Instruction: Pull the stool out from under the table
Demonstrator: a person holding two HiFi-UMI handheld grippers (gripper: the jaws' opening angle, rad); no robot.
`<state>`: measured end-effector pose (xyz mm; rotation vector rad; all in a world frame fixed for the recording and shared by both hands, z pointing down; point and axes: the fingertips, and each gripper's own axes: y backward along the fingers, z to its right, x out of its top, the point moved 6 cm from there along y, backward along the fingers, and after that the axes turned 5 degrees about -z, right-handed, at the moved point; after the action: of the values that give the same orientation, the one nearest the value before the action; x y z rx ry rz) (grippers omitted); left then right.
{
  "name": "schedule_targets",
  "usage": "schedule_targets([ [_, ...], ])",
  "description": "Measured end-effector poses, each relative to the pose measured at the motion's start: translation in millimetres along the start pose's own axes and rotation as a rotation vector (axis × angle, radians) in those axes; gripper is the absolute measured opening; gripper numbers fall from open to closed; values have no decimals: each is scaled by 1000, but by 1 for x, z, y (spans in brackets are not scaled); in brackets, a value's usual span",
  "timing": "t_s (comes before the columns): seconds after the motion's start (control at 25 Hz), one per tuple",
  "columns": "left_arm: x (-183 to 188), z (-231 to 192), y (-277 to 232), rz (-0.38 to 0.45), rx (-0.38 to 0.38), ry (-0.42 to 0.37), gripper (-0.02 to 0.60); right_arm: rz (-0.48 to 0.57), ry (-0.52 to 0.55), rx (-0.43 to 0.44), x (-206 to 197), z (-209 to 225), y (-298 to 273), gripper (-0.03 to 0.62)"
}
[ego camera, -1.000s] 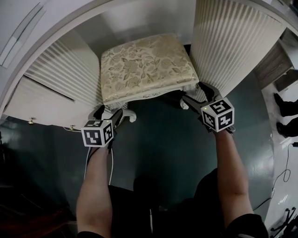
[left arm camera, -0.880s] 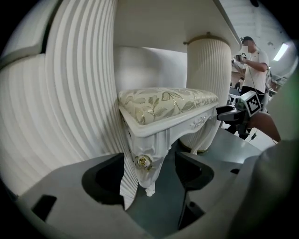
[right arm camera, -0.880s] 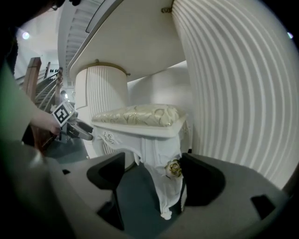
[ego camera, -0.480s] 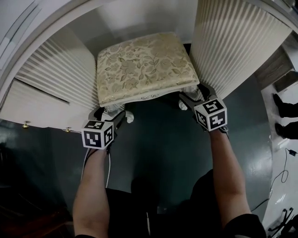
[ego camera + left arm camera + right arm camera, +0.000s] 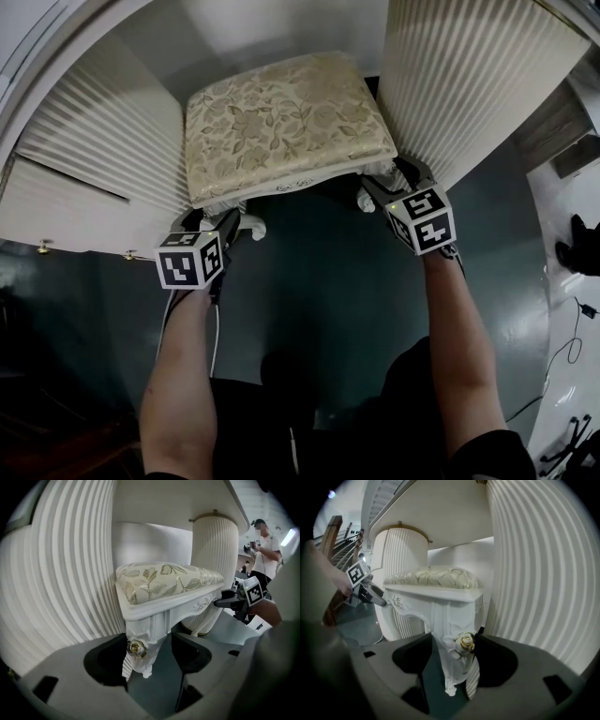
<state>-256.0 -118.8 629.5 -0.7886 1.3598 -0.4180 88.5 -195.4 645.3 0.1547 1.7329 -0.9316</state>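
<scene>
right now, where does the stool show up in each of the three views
Head view: the stool is upper centre, cushion seen from above.
Left gripper view: centre, its near corner leg low in the middle.
Right gripper view: centre, its near corner leg low in the middle.
Shared landmark: the ribbed pedestal right of the stool; far column in the left gripper view, near wall in the right.

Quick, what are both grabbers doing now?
Left gripper: just been closing, now gripping left stool leg.
Right gripper: just been closing, now gripping right stool leg.

White carved-wood stool (image 5: 281,122), cream floral cushion, stands upright on dark floor (image 5: 319,300) between ribbed white table pedestals (image 5: 459,84).
</scene>
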Motion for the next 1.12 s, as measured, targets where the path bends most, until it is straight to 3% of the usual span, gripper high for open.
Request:
schedule_targets([
  [0.16, -2, 3, 7, -37, -24, -27, 253, -9, -13, -5, 1, 5, -3, 290],
  [0.4, -1, -6, 3, -94, -61, -100, 250, -39, -53, -20, 1, 0, -2, 287],
  [0.8, 6, -9, 3, -150, -50, -97, 247, -76, -82, 92, 4, 3, 7, 273],
  [1.12, 5, -17, 5, -203, -162, -290, 207, -80, -109, 63, 6, 3, 7, 279],
])
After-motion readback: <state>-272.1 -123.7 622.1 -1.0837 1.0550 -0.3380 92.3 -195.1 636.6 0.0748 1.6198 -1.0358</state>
